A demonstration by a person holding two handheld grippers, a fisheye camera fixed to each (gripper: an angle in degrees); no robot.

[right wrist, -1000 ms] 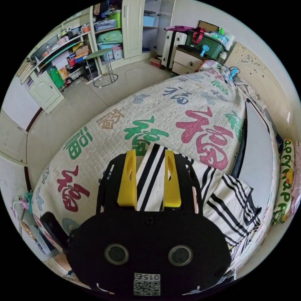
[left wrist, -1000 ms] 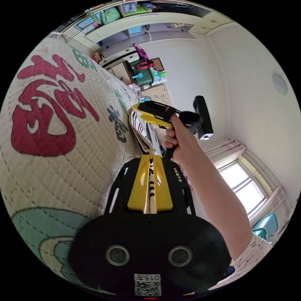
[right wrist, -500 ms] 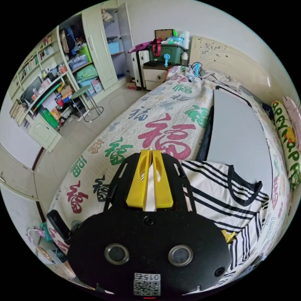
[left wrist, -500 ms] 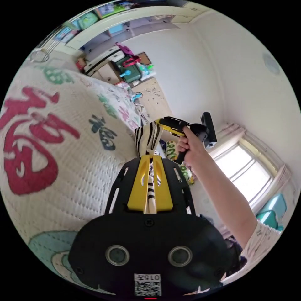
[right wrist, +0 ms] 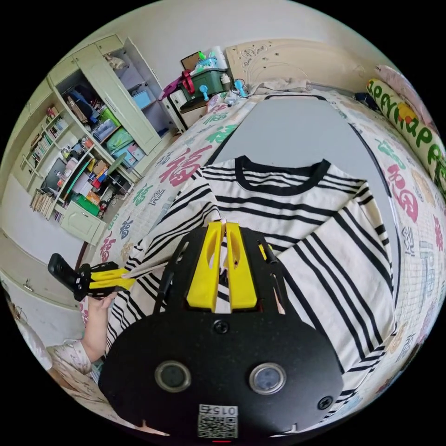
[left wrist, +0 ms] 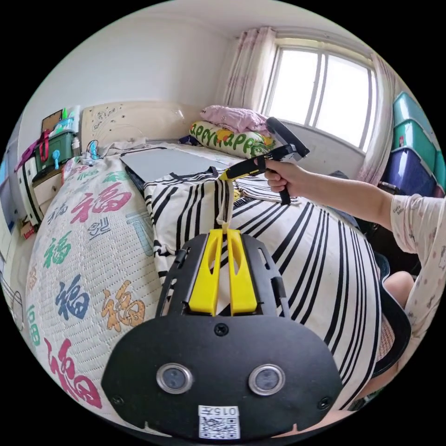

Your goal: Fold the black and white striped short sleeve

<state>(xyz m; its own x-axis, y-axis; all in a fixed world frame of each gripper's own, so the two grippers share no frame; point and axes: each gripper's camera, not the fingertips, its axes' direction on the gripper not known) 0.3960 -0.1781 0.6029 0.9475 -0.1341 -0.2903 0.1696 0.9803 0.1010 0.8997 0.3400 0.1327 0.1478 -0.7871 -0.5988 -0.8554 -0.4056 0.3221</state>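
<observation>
Closest to the lens of the left gripper view, the left gripper [left wrist: 225, 232] has its two yellow jaws pressed nearly together on a thin edge of the striped shirt [left wrist: 297, 260], and the cloth rises from the jaw tips in a narrow band. Beyond it the shirt spreads over the bedspread [left wrist: 79, 241], a cream quilted cover with large coloured characters. Further on, the right gripper [left wrist: 232, 174] is held in a hand [left wrist: 281, 175] above the shirt, its yellow jaws close together with the cloth hanging from their tips. Behind that lie a grey board [left wrist: 162, 162], a long green pillow [left wrist: 227, 139] and a window [left wrist: 320, 102].

From the right gripper view, the right gripper [right wrist: 225, 227] shows its jaws almost touching, with a sliver of pale fabric between them. Past them the shirt [right wrist: 325, 241] lies partly on the grey board [right wrist: 297, 130], black collar away from the camera. Off to one side the left gripper [right wrist: 127, 278] pinches a striped edge. Farthest back stand a wardrobe [right wrist: 125, 102] and shelves [right wrist: 60, 158]
</observation>
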